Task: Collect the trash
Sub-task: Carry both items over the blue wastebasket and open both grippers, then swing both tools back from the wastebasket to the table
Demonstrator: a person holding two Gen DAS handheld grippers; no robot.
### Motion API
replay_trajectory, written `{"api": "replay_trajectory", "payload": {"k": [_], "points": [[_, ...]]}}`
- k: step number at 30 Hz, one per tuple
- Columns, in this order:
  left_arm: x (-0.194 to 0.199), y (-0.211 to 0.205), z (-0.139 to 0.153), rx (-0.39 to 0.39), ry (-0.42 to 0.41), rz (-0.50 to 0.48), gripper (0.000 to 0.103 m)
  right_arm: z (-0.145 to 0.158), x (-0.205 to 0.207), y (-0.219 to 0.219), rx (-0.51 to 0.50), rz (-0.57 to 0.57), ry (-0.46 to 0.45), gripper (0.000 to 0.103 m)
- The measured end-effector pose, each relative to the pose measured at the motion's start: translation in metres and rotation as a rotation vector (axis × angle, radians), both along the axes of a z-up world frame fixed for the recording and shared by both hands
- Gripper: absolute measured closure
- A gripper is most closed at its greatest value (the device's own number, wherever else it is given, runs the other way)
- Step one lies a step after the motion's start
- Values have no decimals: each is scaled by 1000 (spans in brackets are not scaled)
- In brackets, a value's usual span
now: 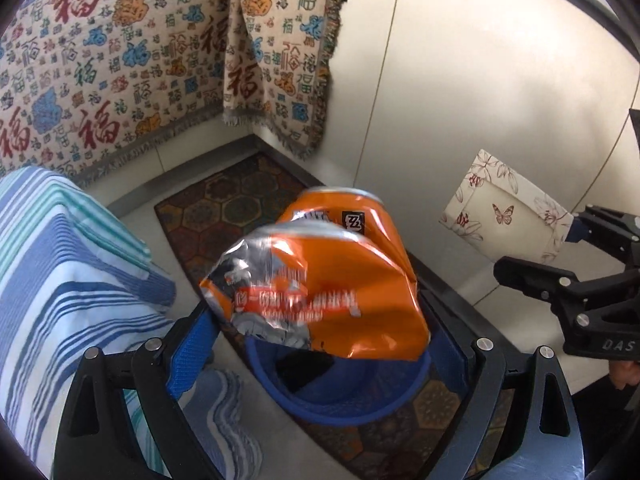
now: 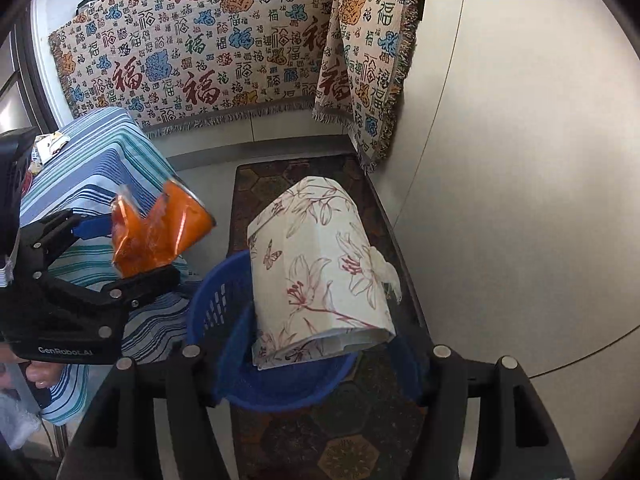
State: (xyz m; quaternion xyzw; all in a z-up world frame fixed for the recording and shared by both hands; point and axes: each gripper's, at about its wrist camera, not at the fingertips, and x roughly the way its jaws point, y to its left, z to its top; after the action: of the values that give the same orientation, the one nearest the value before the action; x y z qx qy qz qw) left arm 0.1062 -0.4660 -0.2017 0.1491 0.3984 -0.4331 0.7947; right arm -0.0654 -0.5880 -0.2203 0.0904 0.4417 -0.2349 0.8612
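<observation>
A crumpled orange snack bag [image 1: 340, 288] sits between the blue pads of my left gripper [image 1: 316, 312], which is shut on it. It hangs just above the blue plastic basket [image 1: 360, 412] on the floor. My right gripper [image 2: 320, 360] is shut on a floral-printed paper pack [image 2: 320, 272], held tilted over the same basket [image 2: 216, 300]. From the left wrist view, the right gripper [image 1: 540, 248] and its floral pack [image 1: 504, 208] are at the right. From the right wrist view, the left gripper [image 2: 136, 248] and the orange bag [image 2: 160, 232] are at the left.
The basket stands on a dark hexagon-patterned mat [image 2: 348, 440]. A table under a blue striped cloth [image 2: 92, 152] is close on the left. A fringed blanket with red characters [image 2: 200, 40] hangs on the back wall. A white panel [image 2: 520, 160] bounds the right side.
</observation>
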Motion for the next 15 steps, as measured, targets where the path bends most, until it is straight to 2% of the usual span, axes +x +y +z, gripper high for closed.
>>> {"api": "replay_trajectory", "payload": {"k": [2, 5, 10, 15], "points": [[3, -5, -6, 8, 13, -17, 3, -4, 0, -3, 7, -7, 6, 35], [5, -11, -11, 10, 19, -34, 1, -6, -1, -4, -9, 5, -8, 21], [10, -16, -10, 10, 15, -17, 1, -1, 1, -3, -30, 8, -24, 21], [9, 11, 14, -40, -5, 33, 1, 16, 3, 5, -61, 24, -76, 21]]}}
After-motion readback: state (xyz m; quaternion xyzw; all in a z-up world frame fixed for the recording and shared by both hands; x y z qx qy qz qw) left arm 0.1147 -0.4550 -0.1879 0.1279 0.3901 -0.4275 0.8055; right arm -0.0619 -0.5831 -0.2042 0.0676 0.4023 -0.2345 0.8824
